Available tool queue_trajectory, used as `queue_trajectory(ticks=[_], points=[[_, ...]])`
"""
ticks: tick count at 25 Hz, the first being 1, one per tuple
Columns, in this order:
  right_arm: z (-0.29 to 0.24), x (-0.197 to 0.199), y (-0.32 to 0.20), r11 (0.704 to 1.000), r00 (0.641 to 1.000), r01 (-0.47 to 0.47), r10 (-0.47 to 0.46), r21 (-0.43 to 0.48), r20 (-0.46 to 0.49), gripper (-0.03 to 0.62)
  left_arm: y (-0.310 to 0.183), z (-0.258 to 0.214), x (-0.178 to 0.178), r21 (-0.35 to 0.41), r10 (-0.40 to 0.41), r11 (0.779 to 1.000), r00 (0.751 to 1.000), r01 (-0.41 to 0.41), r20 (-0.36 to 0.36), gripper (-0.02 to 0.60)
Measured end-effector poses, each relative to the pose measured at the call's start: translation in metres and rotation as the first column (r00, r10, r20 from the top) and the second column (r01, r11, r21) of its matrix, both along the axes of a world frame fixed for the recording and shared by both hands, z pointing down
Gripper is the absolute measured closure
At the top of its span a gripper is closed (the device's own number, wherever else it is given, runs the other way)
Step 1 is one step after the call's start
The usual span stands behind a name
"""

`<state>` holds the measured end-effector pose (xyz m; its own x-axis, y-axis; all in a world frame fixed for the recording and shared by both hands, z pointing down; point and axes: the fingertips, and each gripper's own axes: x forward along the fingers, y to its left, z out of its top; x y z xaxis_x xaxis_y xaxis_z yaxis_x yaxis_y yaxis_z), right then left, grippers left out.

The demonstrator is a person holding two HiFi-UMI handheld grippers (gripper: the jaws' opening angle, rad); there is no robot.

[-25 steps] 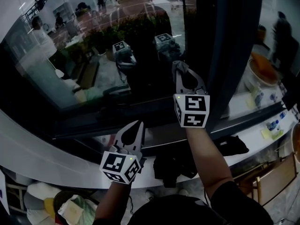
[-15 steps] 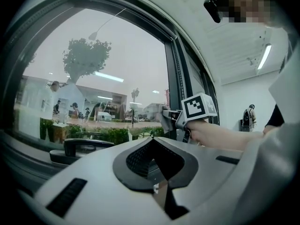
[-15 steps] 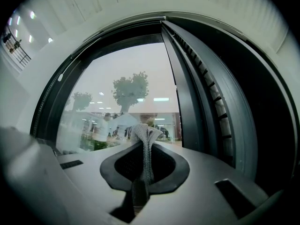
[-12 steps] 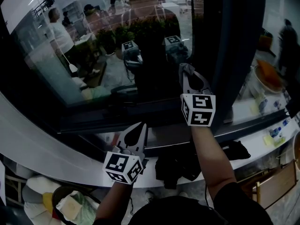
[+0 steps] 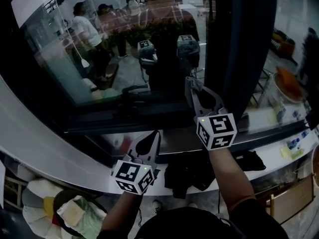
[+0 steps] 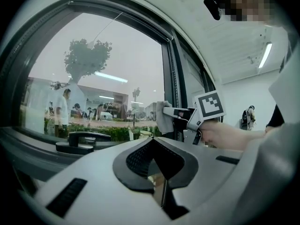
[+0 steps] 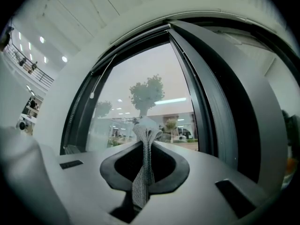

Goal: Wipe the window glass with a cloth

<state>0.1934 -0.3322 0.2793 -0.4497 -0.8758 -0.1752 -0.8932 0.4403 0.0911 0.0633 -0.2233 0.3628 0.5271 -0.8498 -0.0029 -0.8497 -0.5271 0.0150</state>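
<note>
the thin grey woven cloth (image 7: 142, 172) shows a fine, rough mesh weave with a dull finish, set against the smooth matt grey plastic right gripper (image 7: 146, 134) and its matt black pads (image 7: 121, 165). the clear window glass (image 5: 124, 49) is smooth and glossy, full of reflections. the dark window frame (image 5: 241, 49) looks like matt painted metal, and the curved white sill (image 5: 45, 153) is smooth with a faint sheen.

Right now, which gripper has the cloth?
The right gripper: it is shut on the grey cloth, up near the glass. The left gripper is shut with nothing between its jaws, lower down.
</note>
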Motion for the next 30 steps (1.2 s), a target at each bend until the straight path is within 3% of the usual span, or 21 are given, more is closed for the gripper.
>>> queue_trajectory(ticks=[7,15,26,30], points=[[0.045,-0.011,0.059,0.990,0.992,0.121,-0.124,-0.076,-0.034,0.549,0.029,0.028,0.000,-0.049,-0.046,0.998,0.999,0.045,-0.025,0.574],[0.119,-0.011,0.137,0.945,0.966,0.244,-0.257,-0.217,-0.031,0.549,0.077,0.077,0.020,-0.127,-0.082,0.989,0.995,0.074,-0.058,0.574],[0.173,0.002,0.206,0.904,0.951,0.292,-0.308,-0.312,-0.004,0.549,0.119,0.108,0.050,-0.179,-0.093,0.980,0.994,0.081,-0.059,0.574],[0.190,-0.002,0.220,0.895,0.944,0.306,-0.329,-0.324,-0.015,0.549,0.126,0.122,0.053,-0.175,-0.066,0.982,0.998,0.065,0.001,0.574]])
